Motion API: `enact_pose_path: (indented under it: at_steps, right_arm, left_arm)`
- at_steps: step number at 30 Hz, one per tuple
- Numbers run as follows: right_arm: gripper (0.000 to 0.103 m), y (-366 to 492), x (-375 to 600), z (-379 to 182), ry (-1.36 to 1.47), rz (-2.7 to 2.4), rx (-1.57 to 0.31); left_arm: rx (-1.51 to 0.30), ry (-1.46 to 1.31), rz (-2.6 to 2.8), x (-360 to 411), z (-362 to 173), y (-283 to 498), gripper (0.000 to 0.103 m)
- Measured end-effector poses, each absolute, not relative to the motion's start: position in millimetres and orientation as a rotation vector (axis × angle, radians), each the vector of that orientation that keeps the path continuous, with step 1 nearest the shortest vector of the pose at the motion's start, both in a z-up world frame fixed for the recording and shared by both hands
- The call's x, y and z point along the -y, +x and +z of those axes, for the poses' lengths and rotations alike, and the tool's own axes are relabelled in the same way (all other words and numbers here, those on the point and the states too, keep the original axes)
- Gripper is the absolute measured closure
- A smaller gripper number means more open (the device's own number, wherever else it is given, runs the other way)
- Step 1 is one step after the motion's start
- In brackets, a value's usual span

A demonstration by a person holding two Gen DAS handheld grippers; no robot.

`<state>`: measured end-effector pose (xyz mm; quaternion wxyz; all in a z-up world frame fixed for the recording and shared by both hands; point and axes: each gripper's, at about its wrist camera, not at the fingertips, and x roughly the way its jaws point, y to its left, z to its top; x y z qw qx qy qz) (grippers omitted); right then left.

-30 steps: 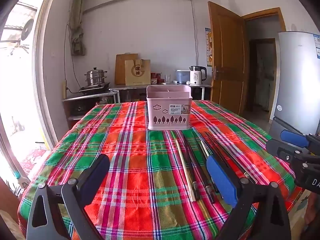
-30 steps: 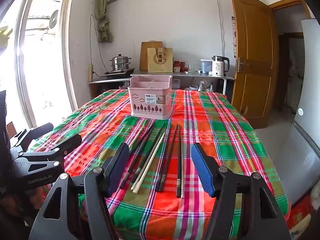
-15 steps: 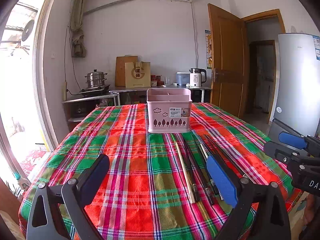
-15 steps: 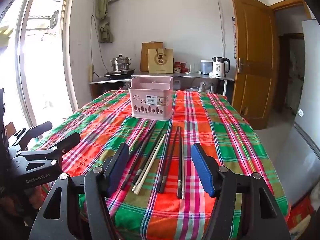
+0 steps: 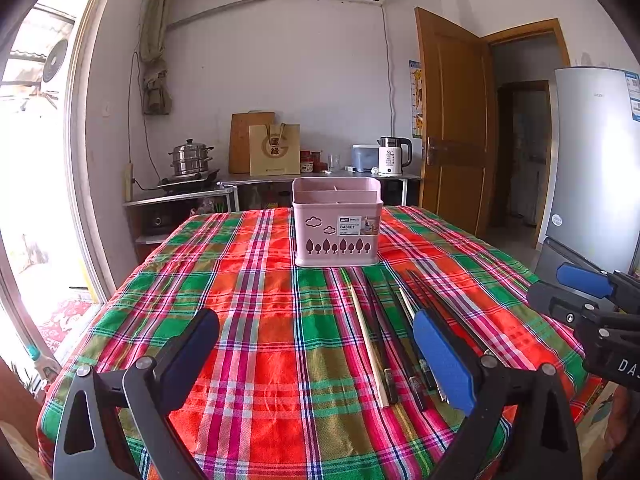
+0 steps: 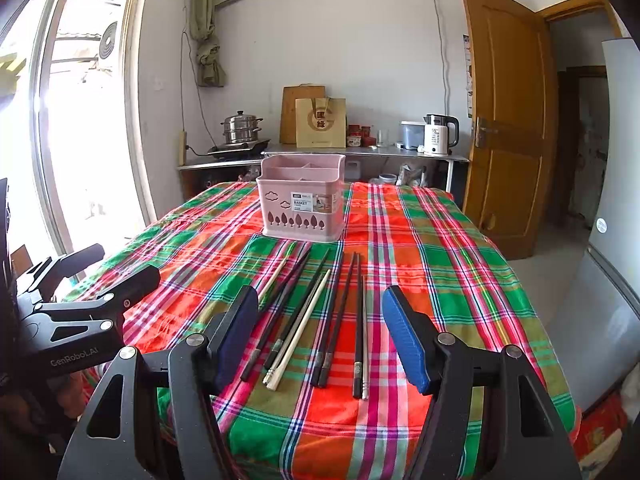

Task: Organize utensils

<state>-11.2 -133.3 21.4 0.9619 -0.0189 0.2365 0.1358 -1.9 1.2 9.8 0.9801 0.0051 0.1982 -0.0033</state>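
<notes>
The left gripper (image 5: pixel 316 356) hangs with its jaws spread wide and nothing between them, over bare plaid tablecloth (image 5: pixel 256 320) at the table's near left; the right gripper (image 6: pixel 320 336) is likewise wide apart and empty, poised just above the near ends of the chopsticks (image 6: pixel 316 320). Those chopsticks, mostly black with a few pale ones, lie in a loose fan on the cloth, tips pointing toward the pink utensil basket (image 6: pixel 302 204), which stands upright at mid-table, apart from them, its compartments showing nothing inside. Behind it a counter holds a steamer pot (image 6: pixel 241 128), a brown paper bag (image 6: pixel 321 123) and a white kettle (image 6: pixel 438 135); a wooden door (image 6: pixel 506 120) stands open at right
</notes>
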Motion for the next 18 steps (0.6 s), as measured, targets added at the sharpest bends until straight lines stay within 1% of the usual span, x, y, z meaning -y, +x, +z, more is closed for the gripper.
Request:
enact_pose_path:
  at_steps: [18]
  right_arm:
    - [0.038,-10.0,133.4,22.2,-0.038,0.274,-0.480]
  left_arm:
    - [-0.398,0.003,-0.013,-4.8,11.0,-2.2,0.004]
